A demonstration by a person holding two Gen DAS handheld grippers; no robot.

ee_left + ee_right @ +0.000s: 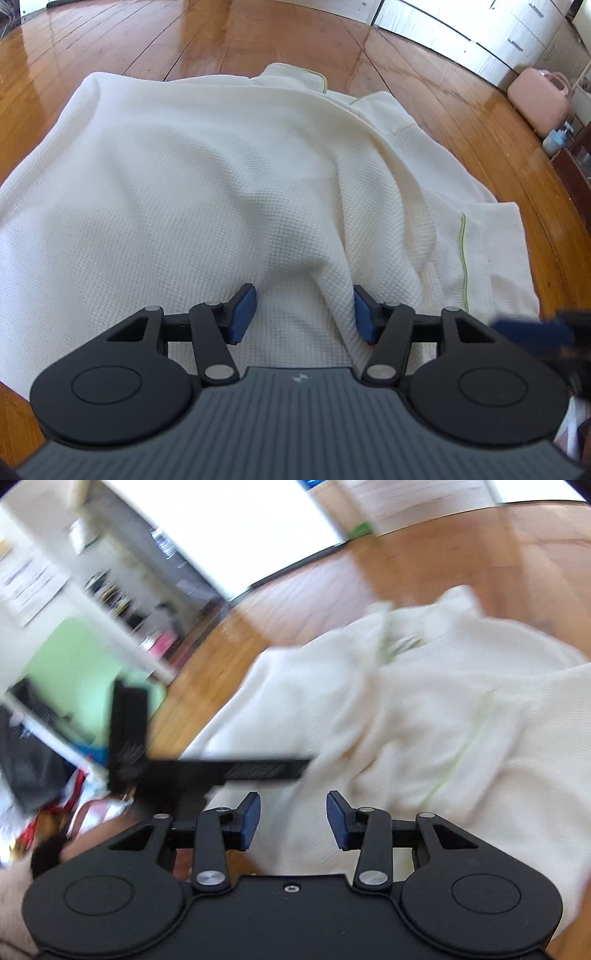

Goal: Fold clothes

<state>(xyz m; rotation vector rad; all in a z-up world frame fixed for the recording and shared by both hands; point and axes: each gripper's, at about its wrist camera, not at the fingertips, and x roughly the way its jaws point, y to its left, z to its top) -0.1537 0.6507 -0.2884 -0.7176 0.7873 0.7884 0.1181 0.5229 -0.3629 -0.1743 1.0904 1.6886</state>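
cream waffle-knit garment (192,177) lies spread on wood floor (155,40); your left gripper (303,314) straddles a raised ridge, jaws spread, not pinching; right gripper (291,821) spread, empty; risk: closing shallow, the ridge slips out, skewing the fold.

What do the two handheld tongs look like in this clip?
Both match: the left tongs and right tongs have matte black linkage arms with silver pivot pins, blue ribbed pads and round black housings. The left body is ribbed grey with a small pale logo.
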